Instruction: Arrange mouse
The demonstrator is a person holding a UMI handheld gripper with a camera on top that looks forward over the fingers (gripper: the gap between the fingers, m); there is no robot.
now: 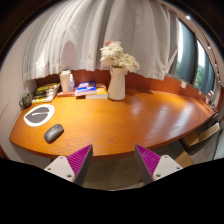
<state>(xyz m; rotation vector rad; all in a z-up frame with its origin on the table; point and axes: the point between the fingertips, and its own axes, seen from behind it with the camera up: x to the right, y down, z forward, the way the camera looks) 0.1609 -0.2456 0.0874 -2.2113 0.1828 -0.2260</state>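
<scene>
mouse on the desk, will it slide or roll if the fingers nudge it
The small grey computer mouse looks low and flat-bottomed, so it would probably slide, not roll. The smooth wooden desk likely offers little grip. Its rounded top may slip from the open gripper.

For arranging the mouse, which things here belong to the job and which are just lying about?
Job: mouse, round white pad beside it, open tool hanging short of the table.

Lying about: vase of flowers, books, white container.
</scene>
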